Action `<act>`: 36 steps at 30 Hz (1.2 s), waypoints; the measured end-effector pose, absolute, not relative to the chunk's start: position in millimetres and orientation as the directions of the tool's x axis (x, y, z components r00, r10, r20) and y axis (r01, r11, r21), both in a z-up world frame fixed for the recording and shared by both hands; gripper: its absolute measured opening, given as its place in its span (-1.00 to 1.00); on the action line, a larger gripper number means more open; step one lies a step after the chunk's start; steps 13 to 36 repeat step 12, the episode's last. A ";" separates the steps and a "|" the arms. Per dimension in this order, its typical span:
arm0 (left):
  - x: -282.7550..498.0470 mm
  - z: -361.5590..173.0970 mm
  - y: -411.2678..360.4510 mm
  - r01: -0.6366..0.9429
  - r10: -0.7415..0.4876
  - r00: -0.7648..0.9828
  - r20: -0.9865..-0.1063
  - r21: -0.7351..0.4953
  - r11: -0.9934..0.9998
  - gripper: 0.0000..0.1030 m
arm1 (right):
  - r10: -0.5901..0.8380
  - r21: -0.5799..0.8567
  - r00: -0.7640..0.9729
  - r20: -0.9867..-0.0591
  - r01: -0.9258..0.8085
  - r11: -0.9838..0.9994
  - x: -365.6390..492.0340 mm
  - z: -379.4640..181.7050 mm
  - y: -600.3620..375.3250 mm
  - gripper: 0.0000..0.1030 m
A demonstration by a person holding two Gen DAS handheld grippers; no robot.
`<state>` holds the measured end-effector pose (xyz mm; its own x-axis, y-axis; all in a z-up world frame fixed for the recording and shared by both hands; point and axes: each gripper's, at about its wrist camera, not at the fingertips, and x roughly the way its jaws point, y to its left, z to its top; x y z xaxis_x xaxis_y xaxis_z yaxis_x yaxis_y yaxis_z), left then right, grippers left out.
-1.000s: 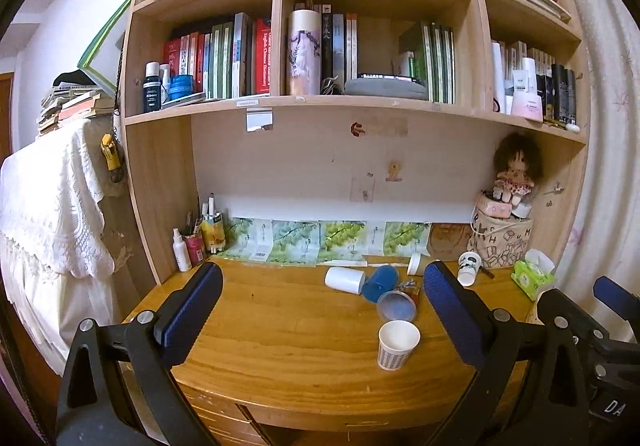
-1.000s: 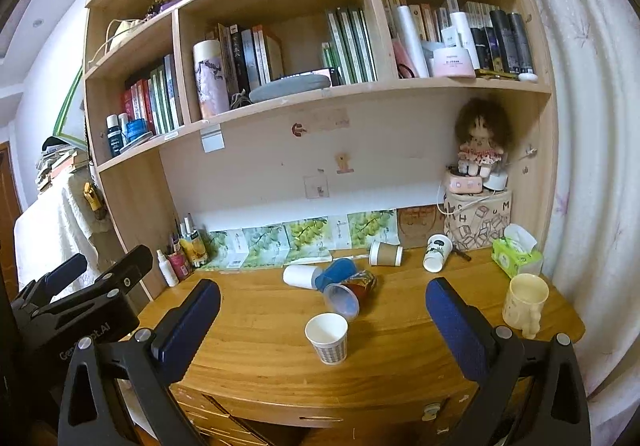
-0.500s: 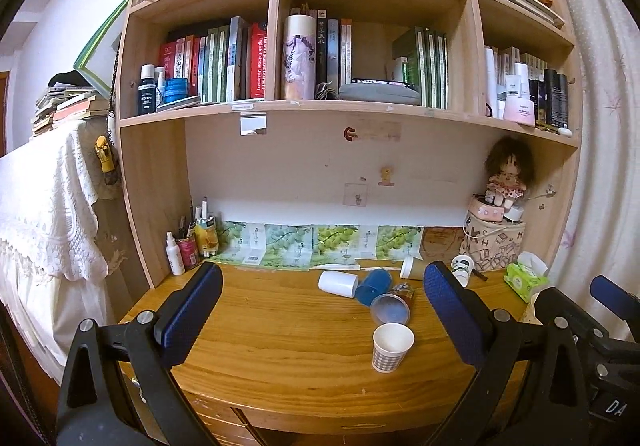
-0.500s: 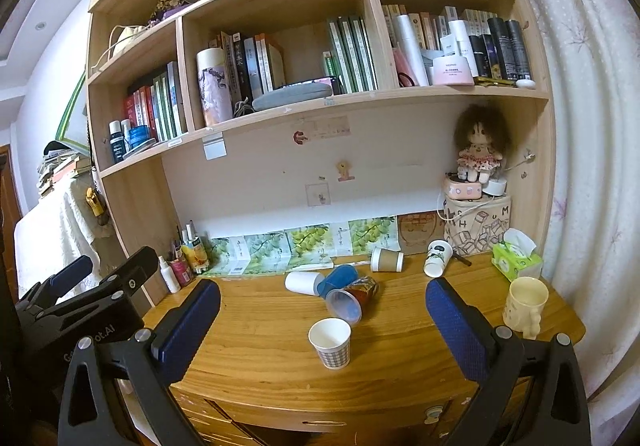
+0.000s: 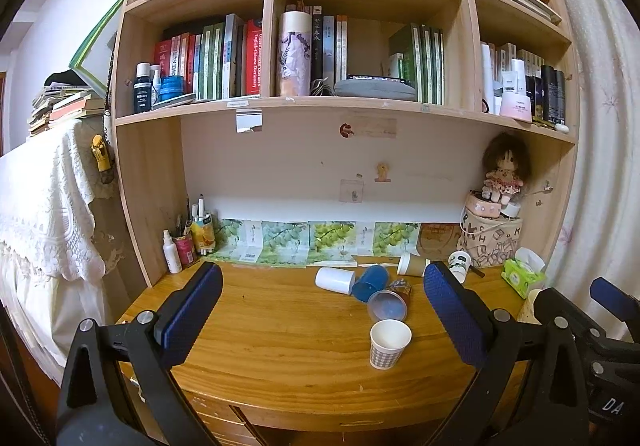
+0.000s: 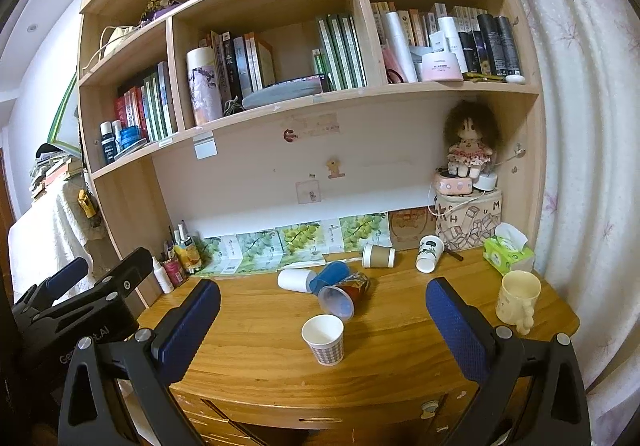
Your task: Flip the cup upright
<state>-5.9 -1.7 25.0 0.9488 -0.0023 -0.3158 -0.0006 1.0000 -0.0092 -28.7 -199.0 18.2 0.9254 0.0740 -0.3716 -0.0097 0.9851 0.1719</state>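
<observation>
A checked paper cup (image 5: 389,343) (image 6: 324,339) stands upright near the desk's front edge. Behind it several cups lie on their sides: a clear cup with a printed sleeve (image 5: 390,301) (image 6: 343,295), a blue cup (image 5: 371,282) (image 6: 329,277), a white cup (image 5: 334,279) (image 6: 295,279) and a brown paper cup (image 5: 412,265) (image 6: 378,255). A white printed cup (image 6: 429,257) stands mouth down at the back right. My left gripper (image 5: 320,310) and right gripper (image 6: 322,318) are both open and empty, held back from the desk's front edge.
A cream mug (image 6: 517,299) stands at the desk's right edge. A green tissue pack (image 6: 507,250), a printed box (image 6: 468,220) with a doll, and bottles and pens (image 5: 186,242) line the back. Bookshelves rise above the wooden desk (image 5: 280,346).
Both grippers have drifted back and up slightly, so the desk sits lower in view. No cup has moved; both grippers stay open.
</observation>
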 end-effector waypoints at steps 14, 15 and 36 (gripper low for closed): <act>-3.4 24.2 -1.2 -0.001 -0.003 0.948 -0.318 -0.012 1.000 0.96 | 0.080 0.170 0.912 -0.403 -0.012 0.985 -20.1 13.5 -199.2 1.00; -3.4 24.2 -1.2 -0.001 -0.003 0.948 -0.318 -0.012 1.000 0.96 | 0.080 0.170 0.912 -0.403 -0.012 0.985 -20.1 13.5 -199.2 1.00; -3.4 24.2 -1.2 -0.001 -0.003 0.948 -0.318 -0.012 1.000 0.96 | 0.080 0.170 0.912 -0.403 -0.012 0.985 -20.1 13.5 -199.2 1.00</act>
